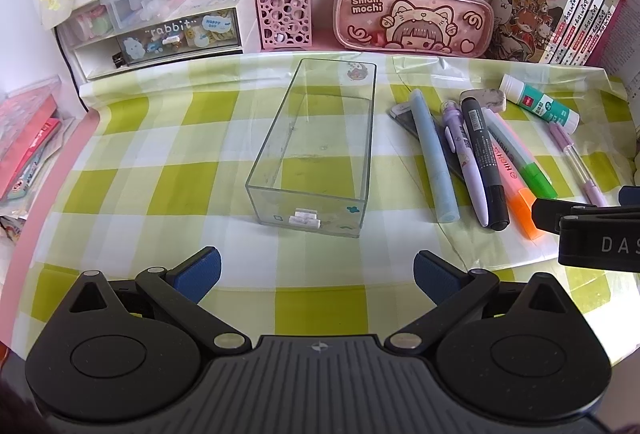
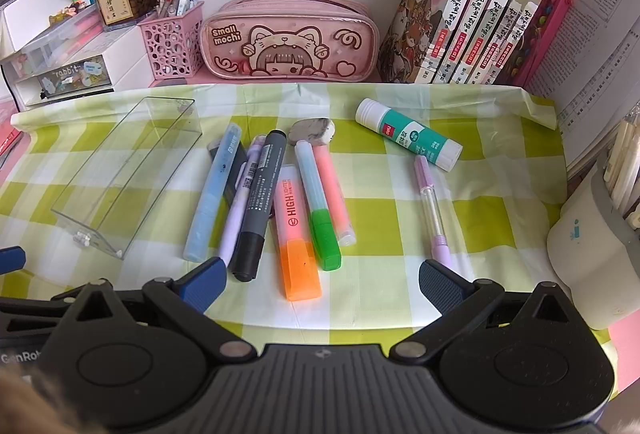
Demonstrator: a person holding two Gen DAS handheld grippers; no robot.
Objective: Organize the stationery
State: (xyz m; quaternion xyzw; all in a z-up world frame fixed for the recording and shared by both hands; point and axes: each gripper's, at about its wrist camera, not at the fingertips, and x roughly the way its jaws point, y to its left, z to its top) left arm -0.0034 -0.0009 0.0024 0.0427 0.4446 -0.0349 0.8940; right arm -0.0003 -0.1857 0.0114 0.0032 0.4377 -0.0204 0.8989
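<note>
A clear plastic box (image 1: 312,150) (image 2: 124,174) lies empty on the green checked cloth. To its right lies a bunch of stationery: a light blue pen (image 2: 212,190), a black marker (image 2: 260,202), an orange highlighter (image 2: 296,234), a green-capped highlighter (image 2: 320,202), a grey eraser (image 2: 312,132), a glue stick (image 2: 408,138) and a purple pen (image 2: 432,206). My left gripper (image 1: 318,272) is open, just in front of the box. My right gripper (image 2: 322,284) is open, just in front of the highlighters; it also shows in the left wrist view (image 1: 592,230).
A pink "Small mochi" pencil case (image 1: 412,16), a pink pen holder (image 1: 284,14), a "rabbit" drawer unit (image 1: 160,34) and pink books (image 2: 472,10) line the back. A white container (image 2: 592,242) stands at the right. Pink items (image 1: 24,138) lie at the left.
</note>
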